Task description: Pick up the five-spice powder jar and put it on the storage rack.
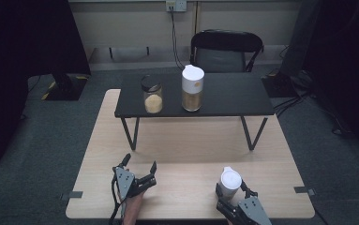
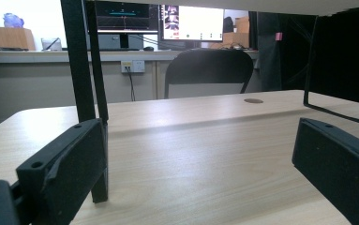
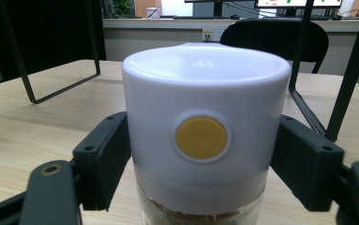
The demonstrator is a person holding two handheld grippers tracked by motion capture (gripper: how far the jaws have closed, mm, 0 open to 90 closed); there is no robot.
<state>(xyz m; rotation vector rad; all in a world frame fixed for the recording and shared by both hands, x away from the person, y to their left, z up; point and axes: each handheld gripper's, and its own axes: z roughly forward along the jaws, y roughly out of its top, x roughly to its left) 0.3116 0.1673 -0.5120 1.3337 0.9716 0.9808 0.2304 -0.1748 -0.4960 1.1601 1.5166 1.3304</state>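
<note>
While the left gripper point(image 1: 139, 169) rests with jaws spread wide on the wooden table point(image 1: 186, 140), the right gripper point(image 1: 233, 191) clasps a clear jar point(image 3: 205, 140) near the table's front edge; its white lid point(image 3: 205, 70) bears a yellow button point(image 3: 201, 137), with brown contents below.

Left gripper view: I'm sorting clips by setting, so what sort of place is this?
Probably an office or lab workroom: lit monitors on a back counter, a wall socket with a cable, and a black office chair behind the wooden table.
</note>
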